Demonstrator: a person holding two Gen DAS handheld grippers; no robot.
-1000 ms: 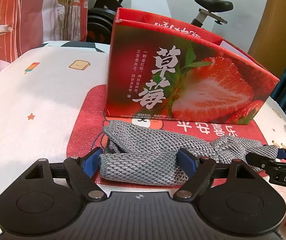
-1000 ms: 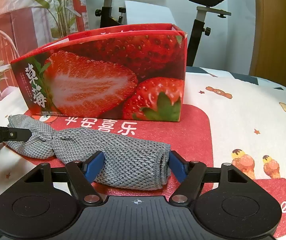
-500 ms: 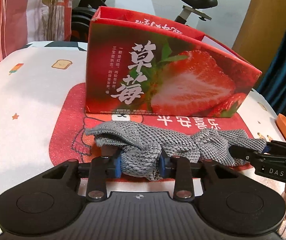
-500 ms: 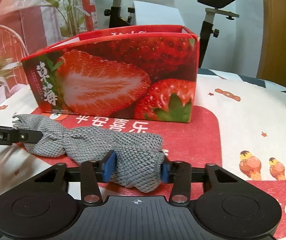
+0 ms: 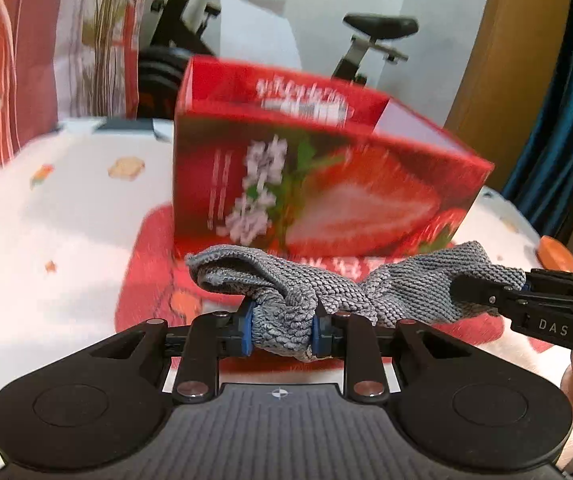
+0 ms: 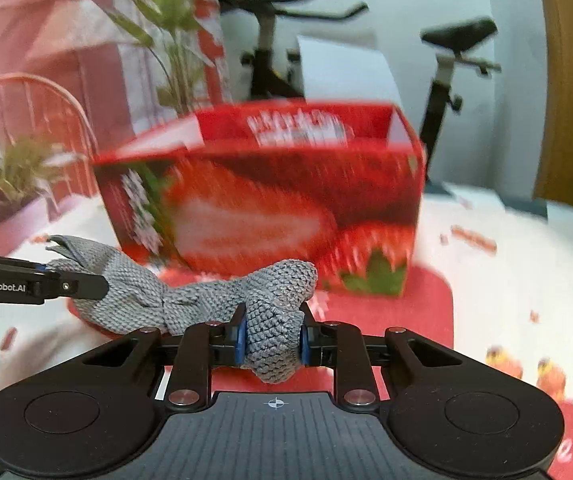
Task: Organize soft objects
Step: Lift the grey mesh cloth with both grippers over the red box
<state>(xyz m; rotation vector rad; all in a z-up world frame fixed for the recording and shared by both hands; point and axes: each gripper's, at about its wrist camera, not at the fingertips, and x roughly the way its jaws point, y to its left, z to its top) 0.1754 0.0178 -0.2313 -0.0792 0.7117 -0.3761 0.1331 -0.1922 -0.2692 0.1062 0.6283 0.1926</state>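
"DAS" is showing on the right claw [image 5: 482, 292], "GenRobot.AI" on the left claw [image 6: 66, 286]. Both claws are still closing, each squeezing an end of the grey knitted cloth [image 5: 326, 284], now lifted before the strawberry box [image 5: 326, 184]. Only the right view is showing a potted plant [image 6: 10, 172].

Both grippers' fingers [image 5: 246, 330] from wide apart to closing tight on the grey cloth [image 5: 326, 284]; cloth bunched, off the mat.

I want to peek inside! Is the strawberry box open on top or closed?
Open. The strawberry box has no lid across its top: the right wrist view looks over the front wall onto the printed inside of the back wall. What lies inside cannot be seen.
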